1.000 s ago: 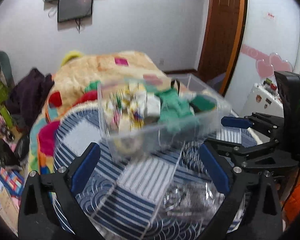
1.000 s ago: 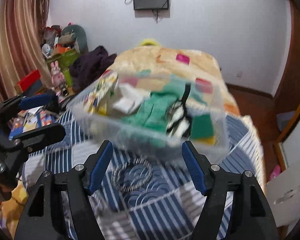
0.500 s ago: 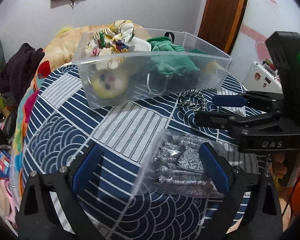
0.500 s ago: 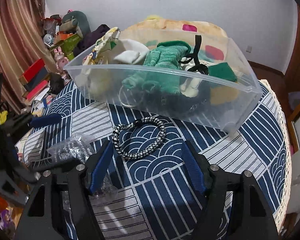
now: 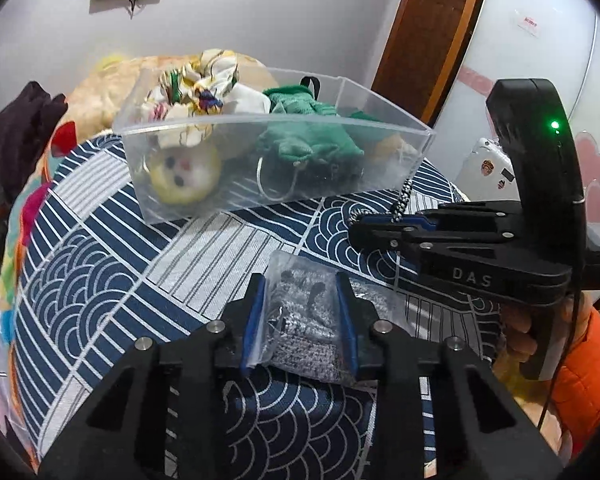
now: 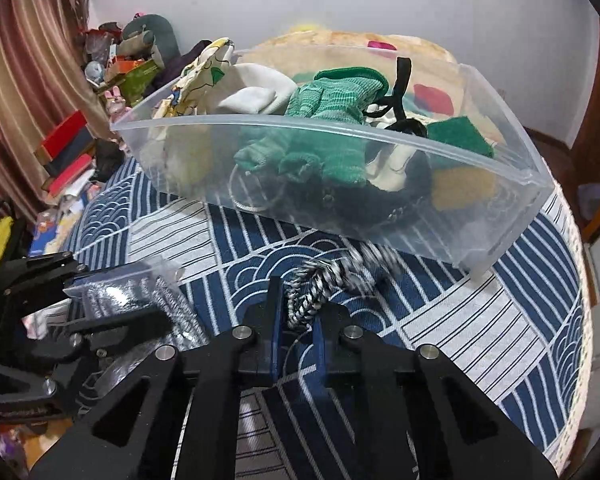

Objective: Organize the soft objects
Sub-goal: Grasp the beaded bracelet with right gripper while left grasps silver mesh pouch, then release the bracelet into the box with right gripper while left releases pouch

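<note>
Right wrist: cord (image 6: 324,280) in right gripper (image 6: 296,340).

Two grippers are in view: the left gripper (image 5: 300,316) and the right gripper (image 6: 296,340). One clear plastic bin (image 5: 380,160) stands toward the far edge of the tabletop (image 5: 100,280), which wears one blue-and-white patterned cloth. Inside the bin: one green knitted garment (image 6: 332,108), one patterned fabric bundle (image 5: 196,84), one white folded cloth (image 6: 256,96), one round yellow-and-white plush face (image 5: 184,172), one black strap (image 6: 402,76), one green-and-yellow sponge (image 6: 458,138) and one metal ring (image 5: 276,184); deeper items cannot be counted. On the tabletop nearer the front edge: one clear bag of silvery pieces (image 5: 304,320) and one black-and-white braided cord (image 6: 324,280).
</note>
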The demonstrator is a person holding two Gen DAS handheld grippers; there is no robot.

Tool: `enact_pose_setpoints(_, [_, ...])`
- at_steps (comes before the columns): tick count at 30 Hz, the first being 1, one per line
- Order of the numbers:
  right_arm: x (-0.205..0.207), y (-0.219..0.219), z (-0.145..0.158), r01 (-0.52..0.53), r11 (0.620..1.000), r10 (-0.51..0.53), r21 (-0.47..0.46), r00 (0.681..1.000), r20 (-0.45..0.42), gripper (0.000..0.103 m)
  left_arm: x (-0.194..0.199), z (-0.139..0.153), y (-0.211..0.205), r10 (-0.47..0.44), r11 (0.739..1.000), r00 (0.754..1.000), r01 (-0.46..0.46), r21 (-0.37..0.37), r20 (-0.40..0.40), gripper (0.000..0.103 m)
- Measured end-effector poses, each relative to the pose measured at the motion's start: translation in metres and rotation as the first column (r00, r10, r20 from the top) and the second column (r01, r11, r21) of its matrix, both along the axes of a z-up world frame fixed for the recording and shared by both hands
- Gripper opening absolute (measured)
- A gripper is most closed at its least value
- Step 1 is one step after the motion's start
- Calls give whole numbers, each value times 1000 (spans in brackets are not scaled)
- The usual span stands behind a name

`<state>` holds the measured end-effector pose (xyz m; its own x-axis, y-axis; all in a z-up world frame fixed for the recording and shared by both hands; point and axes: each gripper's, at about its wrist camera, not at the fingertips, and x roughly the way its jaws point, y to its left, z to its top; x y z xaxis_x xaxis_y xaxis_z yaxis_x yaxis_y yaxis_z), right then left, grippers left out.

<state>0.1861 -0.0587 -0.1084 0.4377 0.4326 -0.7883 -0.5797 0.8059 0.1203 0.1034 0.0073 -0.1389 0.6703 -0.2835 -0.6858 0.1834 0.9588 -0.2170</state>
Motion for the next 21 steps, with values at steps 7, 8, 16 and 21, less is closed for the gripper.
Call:
enact_pose_setpoints(7, [-8,-8,11,-9,1000,8,19,999,33,10,0,20,13,40,999,998,-40,19,42,27])
enact_pose_setpoints(8, [-8,-8,13,-12,1000,11,23,999,38,10,1,25,16,51,998,997,-52,19,56,26])
enact_pose_setpoints(16, [-10,-14,41,-8,999,2,53,993,119,10,7,64,28,92,996,982,-94,2,166,26])
enact_pose_setpoints(21, [-5,-12,59,-1,998,-12,70,984,176,10,19,88,30,117,992,962,-123,8,247,26])
